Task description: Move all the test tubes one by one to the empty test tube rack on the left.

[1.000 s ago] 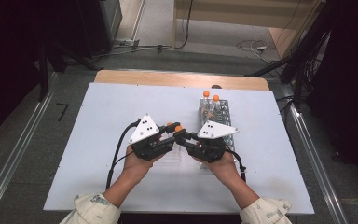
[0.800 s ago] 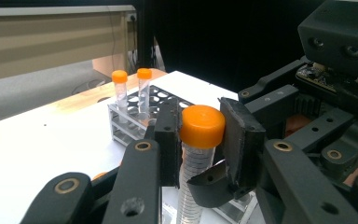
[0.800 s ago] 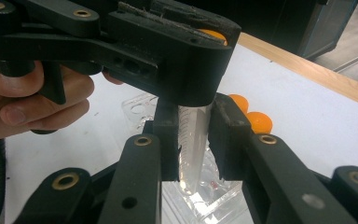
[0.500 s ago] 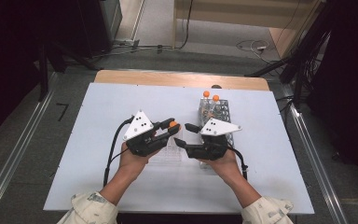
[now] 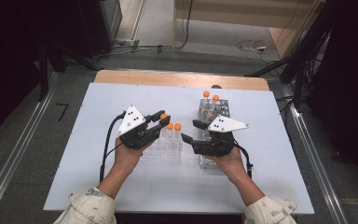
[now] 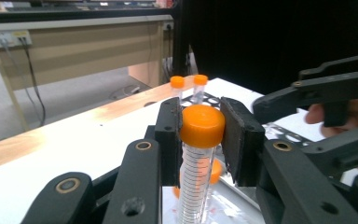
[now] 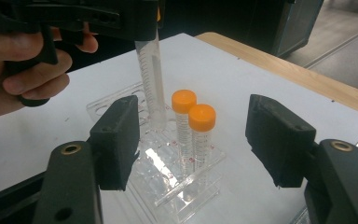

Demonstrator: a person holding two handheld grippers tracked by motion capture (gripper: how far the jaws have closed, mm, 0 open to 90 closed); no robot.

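Orange-capped centrifuge tube: the left gripper is clamping its cap, holding it upright over the clear tube rack. 2 capped tubes are standing in that rack. Right gripper: hovering nearby, jaws apart, gripping nothing. Second rack is sitting behind on the white table.

White table, 2 clear racks
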